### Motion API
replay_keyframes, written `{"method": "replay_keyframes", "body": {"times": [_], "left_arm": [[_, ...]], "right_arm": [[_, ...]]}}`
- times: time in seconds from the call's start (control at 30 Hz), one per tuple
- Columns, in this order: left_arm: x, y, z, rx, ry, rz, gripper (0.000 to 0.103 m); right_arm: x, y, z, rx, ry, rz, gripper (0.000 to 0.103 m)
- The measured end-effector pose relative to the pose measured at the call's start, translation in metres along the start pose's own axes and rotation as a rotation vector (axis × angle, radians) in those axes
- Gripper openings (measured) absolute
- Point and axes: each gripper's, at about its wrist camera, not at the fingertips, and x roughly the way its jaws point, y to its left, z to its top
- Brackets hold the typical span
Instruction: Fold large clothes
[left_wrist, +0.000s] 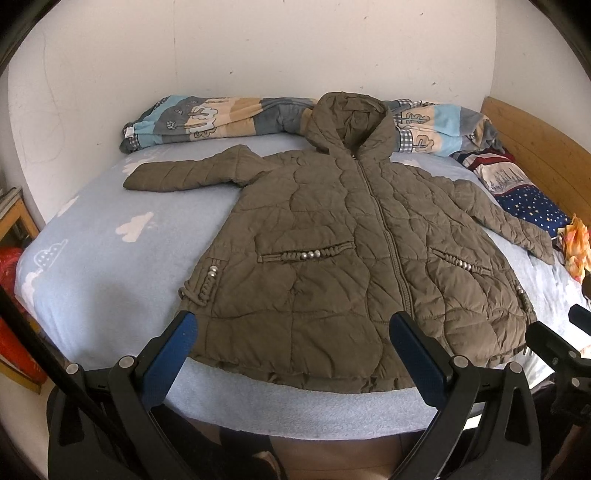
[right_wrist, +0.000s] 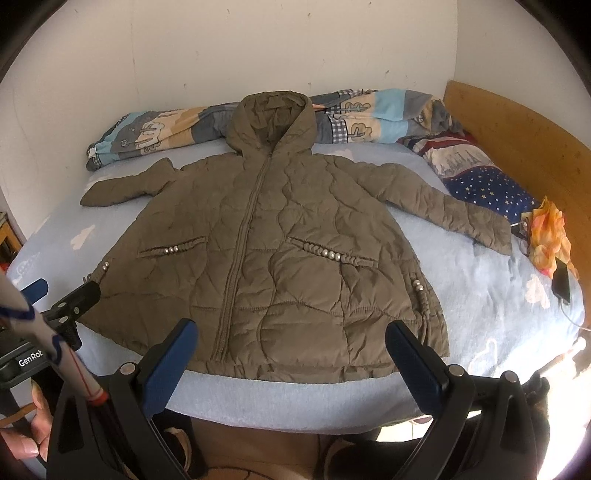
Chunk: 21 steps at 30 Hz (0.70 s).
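Your jacket (left_wrist: 332, 236) is an olive-brown quilted puffer, lying front-up and zipped on the bed (left_wrist: 110, 229), which wears a light blue sheet printed with white clouds. Its hem runs along the bed's near edge, just in front of both claws, and its hood (left_wrist: 349, 122) points to the far edge, resting against a rolled patterned quilt (left_wrist: 207, 118) that lies along the wall. One sleeve (left_wrist: 192, 171) stretches out flat toward the bed's left edge; the other sleeve (right_wrist: 454, 212) angles toward the right edge, its cuff near the star-print pillow (right_wrist: 487, 192) and an orange cloth (right_wrist: 550, 232). Each slanted pocket (right_wrist: 332, 253) is trimmed with braided cord and silver beads, and similar beaded cords hang at both side seams. The quilting puffs in wavy panels, with light creases across the lower body.

Your left gripper (left_wrist: 291, 354) hangs released over the hem, blue pads spread wide, grasping nothing. Your right gripper (right_wrist: 291, 354) is likewise spread wide over the hem, empty. A phone (right_wrist: 562, 282) lies at the bed's right edge.
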Motion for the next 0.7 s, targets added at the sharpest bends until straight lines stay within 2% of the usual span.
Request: {"method": "replay_keyframes", "body": {"times": [0.7], "left_arm": [[-0.0025,0.0045,-0.0016,0.012,0.015,0.003,0.103]], "right_arm": [[0.0034,-0.0006,-0.0051,-0.005,0.022,0.006,0.103]]}}
